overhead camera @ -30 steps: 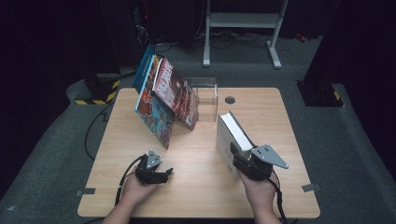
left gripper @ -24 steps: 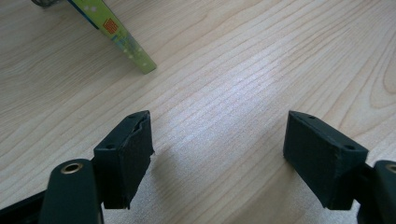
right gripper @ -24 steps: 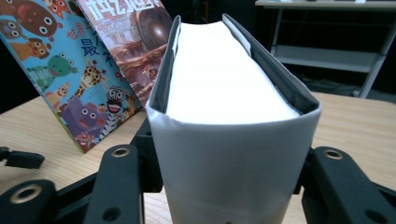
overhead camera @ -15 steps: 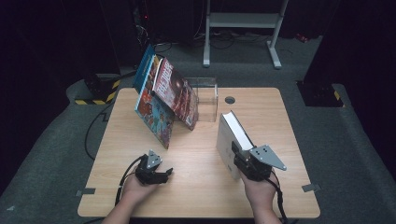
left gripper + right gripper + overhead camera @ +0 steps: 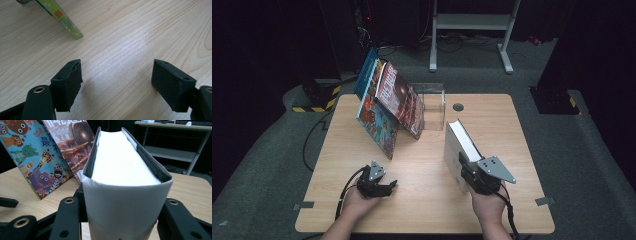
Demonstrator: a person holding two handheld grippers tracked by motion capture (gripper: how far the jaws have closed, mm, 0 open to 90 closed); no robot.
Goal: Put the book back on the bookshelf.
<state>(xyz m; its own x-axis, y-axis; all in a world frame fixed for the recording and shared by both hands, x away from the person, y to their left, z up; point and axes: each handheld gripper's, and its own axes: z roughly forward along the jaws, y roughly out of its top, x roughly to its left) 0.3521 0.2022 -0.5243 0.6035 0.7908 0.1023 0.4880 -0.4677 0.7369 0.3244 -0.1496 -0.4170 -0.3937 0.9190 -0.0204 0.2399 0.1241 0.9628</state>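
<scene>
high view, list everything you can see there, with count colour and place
table: one, light wood, centre
thick book: one, grey cover, white pages, standing on the table's right half, in the right hand-held gripper
picture books: several, colourful, leaning at the table's back left
clear stand: one, transparent, behind the leaning books
grommet: one, dark, table's back edge
metal frame: one, grey, on the floor behind the table
left hand-held gripper: one, black, front left, jaws open over bare wood
right hand-held gripper: one, black with grey plate, front right, jaws just closing, pressed on the thick book
</scene>
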